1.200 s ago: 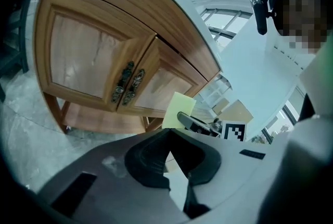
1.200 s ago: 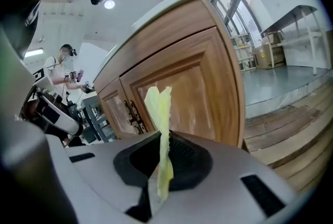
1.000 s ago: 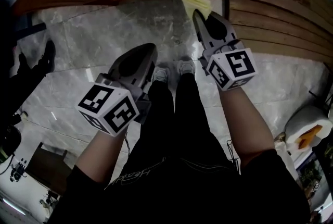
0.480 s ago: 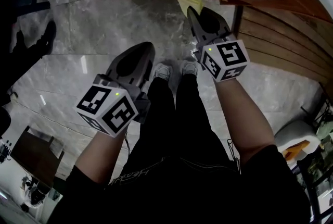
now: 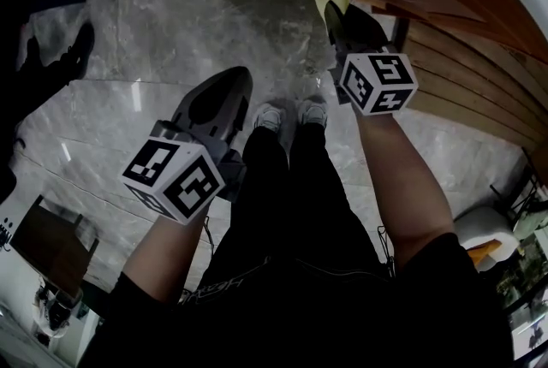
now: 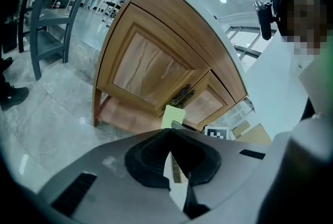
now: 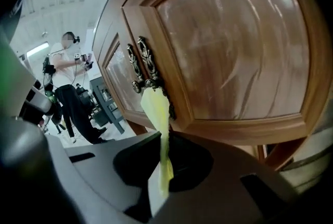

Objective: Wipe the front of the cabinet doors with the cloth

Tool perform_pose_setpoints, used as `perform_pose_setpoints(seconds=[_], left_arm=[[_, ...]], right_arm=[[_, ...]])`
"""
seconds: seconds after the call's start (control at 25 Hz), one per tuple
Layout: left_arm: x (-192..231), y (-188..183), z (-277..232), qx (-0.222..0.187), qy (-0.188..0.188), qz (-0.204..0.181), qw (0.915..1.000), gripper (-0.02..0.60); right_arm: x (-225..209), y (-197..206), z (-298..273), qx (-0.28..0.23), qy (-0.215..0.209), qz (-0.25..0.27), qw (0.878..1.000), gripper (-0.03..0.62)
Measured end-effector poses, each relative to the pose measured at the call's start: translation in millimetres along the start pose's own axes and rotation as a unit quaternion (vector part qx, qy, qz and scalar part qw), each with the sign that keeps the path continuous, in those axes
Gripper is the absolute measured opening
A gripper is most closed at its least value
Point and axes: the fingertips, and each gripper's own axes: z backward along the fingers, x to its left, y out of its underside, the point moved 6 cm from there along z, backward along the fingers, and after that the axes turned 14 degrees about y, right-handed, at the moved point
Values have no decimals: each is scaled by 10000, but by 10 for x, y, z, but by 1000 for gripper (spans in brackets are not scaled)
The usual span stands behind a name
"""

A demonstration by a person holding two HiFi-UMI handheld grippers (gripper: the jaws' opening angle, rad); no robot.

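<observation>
Between the jaws of the right hand-held gripper [image 7: 162, 137], one yellow cloth [image 7: 156, 106] is clamped, its top just below the two ornate handles [image 7: 141, 64] where the cabinet's [image 6: 171, 25] two doors [image 7: 234, 40] meet. The left hand-held gripper [image 6: 170, 133], jaws together and empty, hangs away from the cabinet.

Yellow cloth [image 7: 156, 108], brown wood cabinet doors [image 7: 234, 46], grey-veined floor [image 5: 171, 41], blk/wht marker cubes [image 5: 175, 180].

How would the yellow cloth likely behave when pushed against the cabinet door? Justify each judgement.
Probably floppy: the cloth pinched in the right tool is squeezed thin there and fans out above. Likely light: its short free end stands unsupported beyond the pinch. It should fold against the door rather than resist.
</observation>
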Motion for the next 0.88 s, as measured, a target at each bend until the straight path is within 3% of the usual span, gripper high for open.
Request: perform_pose_setpoints(seconds=[0.28,0.88], left_arm=[[-29,32,-132,165,3,15,9999,6],[-373,126,-668,592,404,-194,9972,6]], right_arm=[[-171,-46,-7,-118,198,-314,9992,41],[-818,9,305,-242,707,-590,9955,41]])
